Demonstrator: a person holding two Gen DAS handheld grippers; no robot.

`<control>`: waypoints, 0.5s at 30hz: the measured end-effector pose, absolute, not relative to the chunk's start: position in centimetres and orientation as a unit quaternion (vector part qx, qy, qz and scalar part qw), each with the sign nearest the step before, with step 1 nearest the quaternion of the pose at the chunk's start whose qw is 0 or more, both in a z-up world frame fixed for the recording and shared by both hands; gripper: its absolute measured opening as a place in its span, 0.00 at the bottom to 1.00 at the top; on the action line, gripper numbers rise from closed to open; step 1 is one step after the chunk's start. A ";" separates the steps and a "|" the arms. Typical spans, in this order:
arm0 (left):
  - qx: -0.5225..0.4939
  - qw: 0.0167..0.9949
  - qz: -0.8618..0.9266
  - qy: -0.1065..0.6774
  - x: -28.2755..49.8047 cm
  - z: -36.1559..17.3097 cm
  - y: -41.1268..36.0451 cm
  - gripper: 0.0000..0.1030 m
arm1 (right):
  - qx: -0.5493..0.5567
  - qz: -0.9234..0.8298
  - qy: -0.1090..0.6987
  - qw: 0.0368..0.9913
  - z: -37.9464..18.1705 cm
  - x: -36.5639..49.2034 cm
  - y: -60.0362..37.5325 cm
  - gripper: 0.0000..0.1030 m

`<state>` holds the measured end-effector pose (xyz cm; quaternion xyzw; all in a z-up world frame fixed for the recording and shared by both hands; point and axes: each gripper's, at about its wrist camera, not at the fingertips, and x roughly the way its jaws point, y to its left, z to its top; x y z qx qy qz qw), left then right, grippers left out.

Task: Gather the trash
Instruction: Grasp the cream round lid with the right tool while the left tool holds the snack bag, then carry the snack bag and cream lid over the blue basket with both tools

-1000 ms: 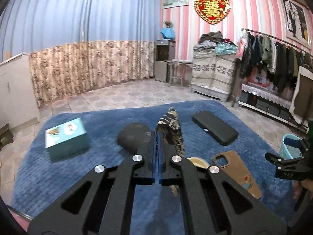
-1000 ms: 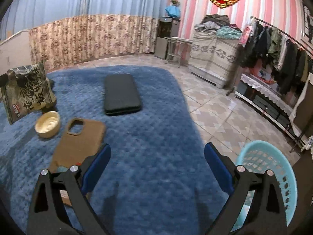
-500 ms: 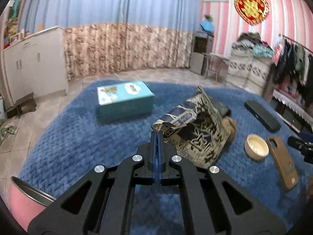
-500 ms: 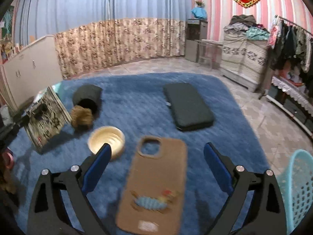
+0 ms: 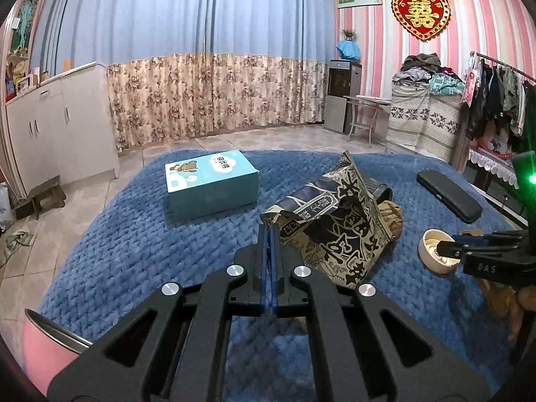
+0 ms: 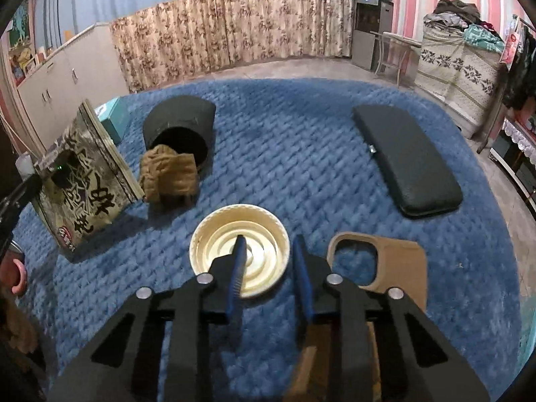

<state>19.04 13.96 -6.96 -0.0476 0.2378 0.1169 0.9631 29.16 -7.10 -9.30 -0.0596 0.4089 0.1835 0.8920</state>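
Observation:
My left gripper (image 5: 268,231) is shut on the corner of a black-and-cream printed snack bag (image 5: 338,231) and holds it just above the blue rug. The bag also shows at the left of the right wrist view (image 6: 80,181). My right gripper (image 6: 269,251) is partly open, its fingers astride the right rim of a cream round lid (image 6: 239,249) lying on the rug; the left finger is over the lid's inside. The lid (image 5: 435,251) and the right gripper (image 5: 449,246) show at the right of the left wrist view. A crumpled brown paper wad (image 6: 169,174) lies beside the bag.
On the blue rug (image 6: 284,147) lie a black tipped-over cup (image 6: 181,127), a long black case (image 6: 407,160), a tan phone case (image 6: 382,264) and a teal box (image 5: 211,181). A pink bin's rim (image 5: 50,338) is at lower left. White cabinets and clothes racks line the walls.
My right gripper swung left and down to the cream lid and narrowed from wide open around its rim. My left gripper, still holding the bag, turned left, bringing the pink bin into view.

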 end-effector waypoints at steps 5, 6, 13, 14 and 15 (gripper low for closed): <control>-0.045 0.964 0.114 0.238 19.1 -7.0 13.8 0.00 | -0.054 0.189 0.400 0.895 -9.0 29.2 -7.1 0.13; -0.044 0.964 0.113 0.238 19.2 -7.1 13.8 0.00 | -0.053 0.190 0.397 0.896 -8.8 29.0 -7.3 0.07; -0.026 0.969 0.101 0.223 18.7 -5.7 12.5 0.00 | -0.039 0.178 0.362 0.914 -5.9 26.9 -10.4 0.06; -0.025 0.971 0.094 0.220 18.5 -5.4 12.1 0.00 | -0.040 0.171 0.358 0.917 -5.4 26.5 -11.2 0.06; -0.023 0.972 0.086 0.216 18.3 -4.8 11.6 0.00 | -0.042 0.164 0.354 0.920 -4.9 26.0 -12.0 0.06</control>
